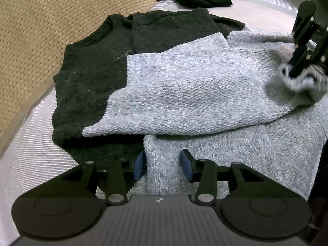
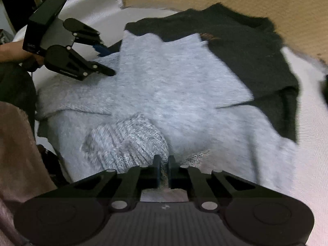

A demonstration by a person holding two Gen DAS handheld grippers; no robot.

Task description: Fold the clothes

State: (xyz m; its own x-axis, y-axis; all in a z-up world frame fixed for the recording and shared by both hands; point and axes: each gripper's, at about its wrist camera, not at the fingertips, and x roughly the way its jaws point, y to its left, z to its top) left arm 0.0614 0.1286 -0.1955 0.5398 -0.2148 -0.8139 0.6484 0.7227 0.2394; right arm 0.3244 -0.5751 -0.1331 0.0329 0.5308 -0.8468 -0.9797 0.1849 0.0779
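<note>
Sleeve-folding step. Black-and-grey sweater (image 1: 164,86) lies flat on white bedding (image 1: 30,164). Right gripper (image 2: 163,169) pinches the ribbed cuff (image 2: 131,143); left gripper (image 1: 164,164) hovers parted over near grey hem. Next, likely: carry cuff across, lay flat.

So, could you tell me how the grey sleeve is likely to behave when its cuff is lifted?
Probably floppy: the sleeve already lies draped across the sweater. Its thick knit suggests moderate weight and little slip in the right gripper, which pinches the ribbed cuff.
</note>
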